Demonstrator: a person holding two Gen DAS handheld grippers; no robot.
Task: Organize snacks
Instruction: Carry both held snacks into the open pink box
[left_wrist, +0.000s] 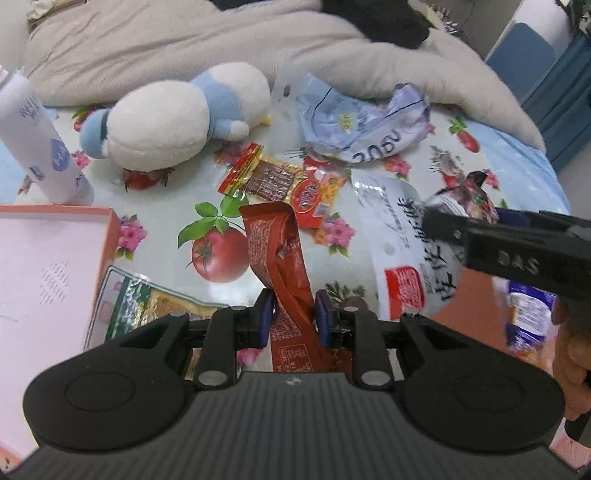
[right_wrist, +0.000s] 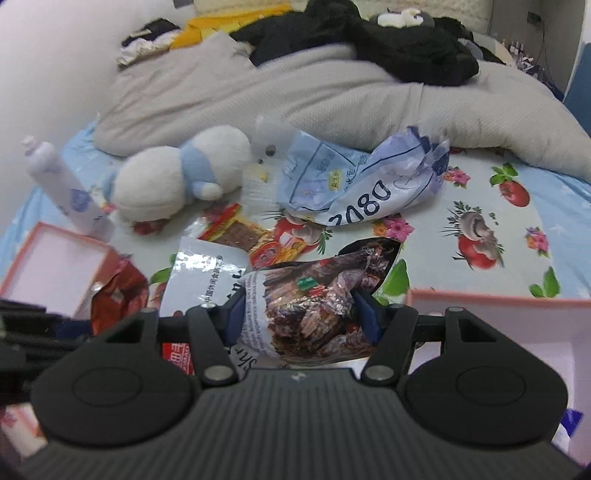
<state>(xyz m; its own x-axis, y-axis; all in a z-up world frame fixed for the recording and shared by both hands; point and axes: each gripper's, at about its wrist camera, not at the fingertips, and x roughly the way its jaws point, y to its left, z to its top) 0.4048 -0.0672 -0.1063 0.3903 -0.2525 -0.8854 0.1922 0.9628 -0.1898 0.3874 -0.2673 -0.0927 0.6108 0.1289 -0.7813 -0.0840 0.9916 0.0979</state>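
While both grippers hover over the bed, left gripper (left_wrist: 293, 314) closed on red packet (left_wrist: 280, 254) between its jaws, right gripper (right_wrist: 301, 314) pinching brown pouch (right_wrist: 314, 306).

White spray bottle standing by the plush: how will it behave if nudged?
The white bottle is tall and narrow, standing tilted on soft bedding, so it probably tips easily. Its round body would likely roll toward the plush toy. The smooth plastic looks slippery for the pads.

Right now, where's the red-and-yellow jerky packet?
Left wrist view, centre: the red-and-yellow jerky packet lies flat on the tablecloth, beyond the orange packet, between the plush toy and crumpled blue bag.
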